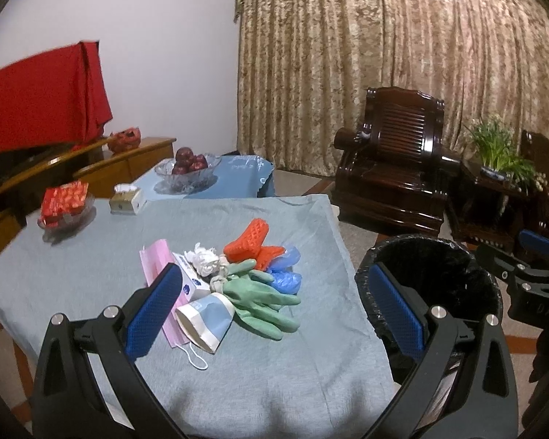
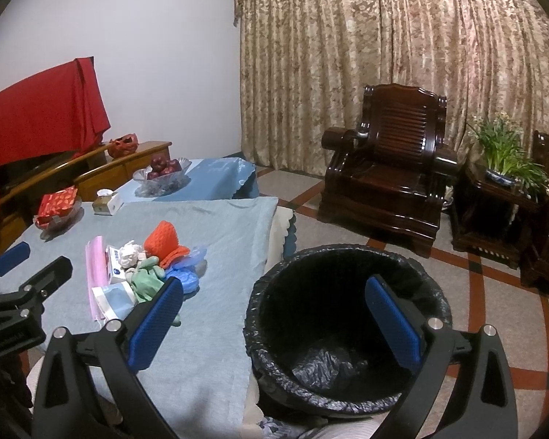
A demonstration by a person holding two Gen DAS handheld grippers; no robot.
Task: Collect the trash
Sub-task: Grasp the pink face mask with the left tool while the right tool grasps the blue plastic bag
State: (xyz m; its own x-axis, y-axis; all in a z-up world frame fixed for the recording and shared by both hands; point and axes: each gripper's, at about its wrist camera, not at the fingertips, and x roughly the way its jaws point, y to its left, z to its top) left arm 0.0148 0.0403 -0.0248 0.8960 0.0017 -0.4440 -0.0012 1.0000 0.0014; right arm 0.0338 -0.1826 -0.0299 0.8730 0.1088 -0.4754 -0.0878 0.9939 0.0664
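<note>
Both tongs, left tongs and right tongs, gape empty. Only the right view shows the bin liner's crumpled bottom, at 6 o'clock; the carton's print is unreadable.

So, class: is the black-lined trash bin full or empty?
Empty, as far as shown: inside the trash bin only the crumpled black liner shows; the trash pile lies on the table.

I see a grey-blue tablecloth under green rubber gloves, an orange waffle-textured mitt, a pink mask and blue shoe covers. My gripper pads are blue, the bin liner black, the curtain beige floral.
</note>
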